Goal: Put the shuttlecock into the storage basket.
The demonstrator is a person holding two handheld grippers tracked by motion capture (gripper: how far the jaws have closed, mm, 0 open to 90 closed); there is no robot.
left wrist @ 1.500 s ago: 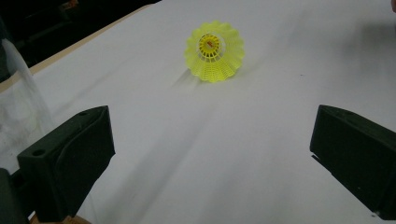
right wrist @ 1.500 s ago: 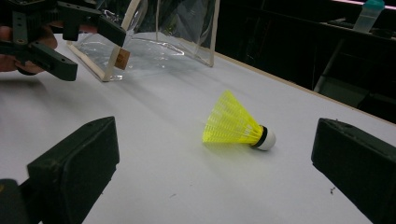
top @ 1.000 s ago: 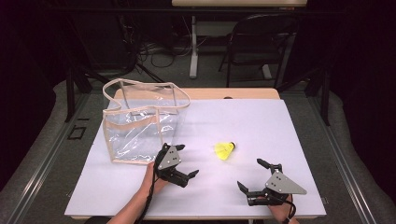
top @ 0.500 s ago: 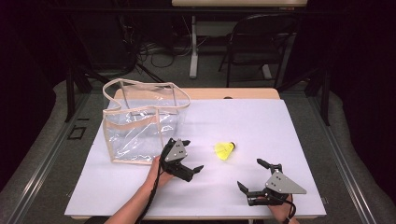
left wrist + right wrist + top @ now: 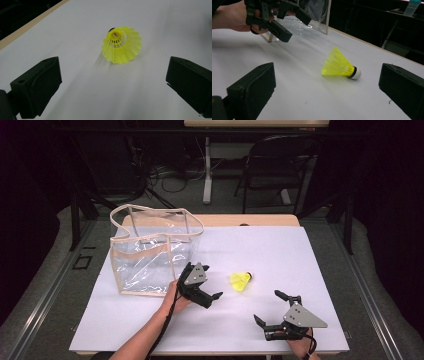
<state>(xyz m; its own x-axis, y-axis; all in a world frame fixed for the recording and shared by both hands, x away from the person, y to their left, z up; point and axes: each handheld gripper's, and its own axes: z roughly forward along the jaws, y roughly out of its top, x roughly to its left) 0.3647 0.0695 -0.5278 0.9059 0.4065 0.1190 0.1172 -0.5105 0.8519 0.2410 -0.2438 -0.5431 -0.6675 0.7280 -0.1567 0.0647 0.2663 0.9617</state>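
Now I hold my left hand-held gripper (image 5: 209, 296) open, aimed at the yellow shuttlecock (image 5: 241, 281) lying on its side mid-bench (image 5: 310, 270), near the clear bag (image 5: 150, 251); best, I judge, to straddle the skirt squarely and close gently. My right hand-held gripper (image 5: 272, 315) waits open.

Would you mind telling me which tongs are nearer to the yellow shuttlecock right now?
Left. The left tongs sit open just beside the shuttlecock, on its bag side; the right tongs, also open, are farther off, toward the table's near edge.
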